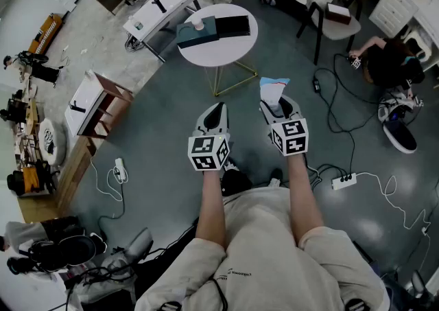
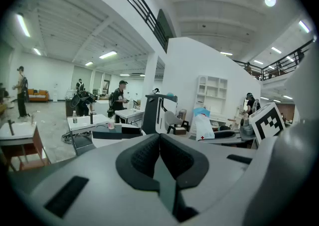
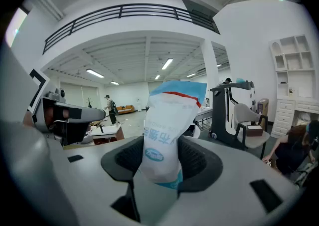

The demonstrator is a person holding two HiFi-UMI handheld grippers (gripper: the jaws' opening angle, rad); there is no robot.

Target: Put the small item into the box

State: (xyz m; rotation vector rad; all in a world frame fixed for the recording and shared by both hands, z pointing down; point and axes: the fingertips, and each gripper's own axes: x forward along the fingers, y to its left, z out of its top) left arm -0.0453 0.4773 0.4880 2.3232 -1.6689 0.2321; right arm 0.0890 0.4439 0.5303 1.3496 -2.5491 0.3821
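A white packet (image 3: pixel 167 135) with a blue and red top stands upright between the pads of my right gripper (image 3: pixel 162 159), which is shut on it. In the head view the packet (image 1: pixel 273 88) sticks out ahead of the right gripper (image 1: pixel 278 105), held over the floor. My left gripper (image 1: pixel 217 112) hangs beside it, shut, with nothing between its fingers; its own view shows the left gripper (image 2: pixel 159 152) with pads meeting. A dark teal box (image 1: pixel 195 33) with a black lid (image 1: pixel 232 26) beside it lies on the round white table (image 1: pixel 236 52) ahead.
A small white object (image 1: pixel 198 23) sits on the box. A chair (image 1: pixel 329 1) stands at the back right, and a person (image 1: pixel 387 62) crouches at the right. Cables and a power strip (image 1: pixel 341 180) lie on the floor. White desks (image 1: pixel 161 4) stand at the left.
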